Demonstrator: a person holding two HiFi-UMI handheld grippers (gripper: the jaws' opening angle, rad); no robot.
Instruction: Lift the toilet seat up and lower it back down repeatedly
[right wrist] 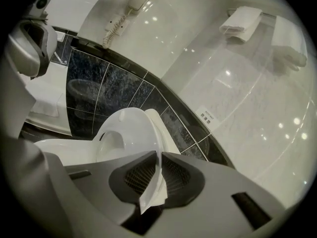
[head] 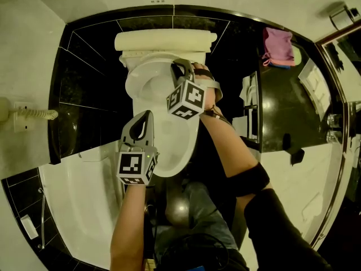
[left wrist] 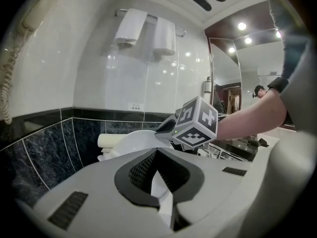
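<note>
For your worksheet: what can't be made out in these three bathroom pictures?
- Left gripper view: whether the left gripper's fingers clamp the white sliver between them or only frame it.
- Head view: the bowl's inside, covered by the white plastic toilet seat and right gripper.
- Right gripper view: small white wall label's print, too small.

White ceramic cistern [head: 165,40] behind white plastic toilet seat [head: 146,81], against back wall. White bathtub [head: 79,202] left of toilet. Dark glossy stone counter [head: 287,100] right, pink folded towel [head: 277,47] on its far end. Right gripper [head: 181,66] at seat's right edge, left gripper [head: 144,117] over front left.
</note>
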